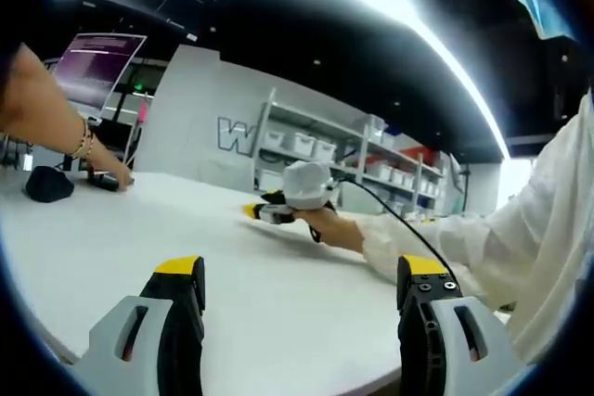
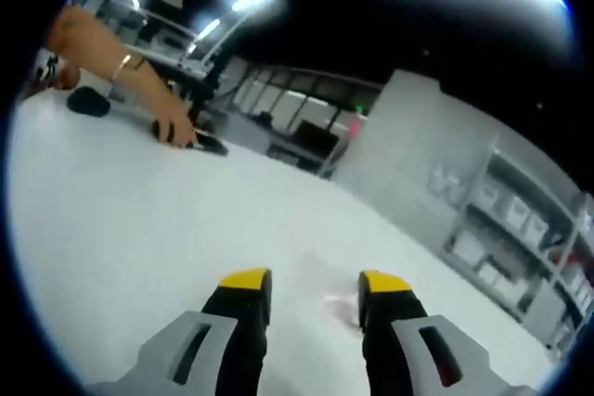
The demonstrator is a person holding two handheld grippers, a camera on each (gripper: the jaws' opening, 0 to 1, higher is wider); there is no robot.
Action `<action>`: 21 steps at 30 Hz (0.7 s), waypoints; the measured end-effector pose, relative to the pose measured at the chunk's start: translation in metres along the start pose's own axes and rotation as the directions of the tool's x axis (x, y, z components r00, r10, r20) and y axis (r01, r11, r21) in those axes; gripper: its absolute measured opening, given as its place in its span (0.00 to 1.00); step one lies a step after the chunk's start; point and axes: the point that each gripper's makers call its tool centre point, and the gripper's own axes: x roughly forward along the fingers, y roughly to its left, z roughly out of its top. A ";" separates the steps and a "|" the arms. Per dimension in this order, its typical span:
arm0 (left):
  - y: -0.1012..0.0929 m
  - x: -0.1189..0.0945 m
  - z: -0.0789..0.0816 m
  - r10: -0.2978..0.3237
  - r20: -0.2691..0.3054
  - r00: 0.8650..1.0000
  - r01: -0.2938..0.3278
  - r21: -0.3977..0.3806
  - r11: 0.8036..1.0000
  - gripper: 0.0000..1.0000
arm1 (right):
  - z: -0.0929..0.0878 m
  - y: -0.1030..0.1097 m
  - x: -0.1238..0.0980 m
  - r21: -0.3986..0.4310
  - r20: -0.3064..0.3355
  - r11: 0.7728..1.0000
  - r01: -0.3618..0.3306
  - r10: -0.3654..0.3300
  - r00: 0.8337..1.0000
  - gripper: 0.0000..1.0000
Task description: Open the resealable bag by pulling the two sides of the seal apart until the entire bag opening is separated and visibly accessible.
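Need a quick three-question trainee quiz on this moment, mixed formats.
1. True or false: the left gripper is shut on a bag.
2. Multiple choice: the other person's hand reaches down to A) the white table, B) a shelf, C) a monitor.
3. Fill in: the tips of the right gripper are coloured ____.

Key: 1 false, its jaws stand open with nothing between them; 2 A; 3 yellow.
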 end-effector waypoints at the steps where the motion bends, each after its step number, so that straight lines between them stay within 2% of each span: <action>1: 0.000 0.000 0.000 0.000 0.000 1.000 0.000 0.000 1.000 0.84 | 0.000 0.000 0.002 -0.002 -0.002 1.000 0.001 -0.001 1.000 0.35; 11: 0.000 0.000 0.001 -0.007 0.003 1.000 0.007 -0.003 1.000 0.84 | -0.001 -0.002 0.011 0.017 -0.005 1.000 0.018 -0.018 1.000 0.29; 21: 0.002 -0.001 0.002 -0.007 0.006 1.000 0.007 -0.001 1.000 0.84 | -0.005 0.007 0.019 0.011 -0.026 1.000 0.000 0.001 1.000 0.27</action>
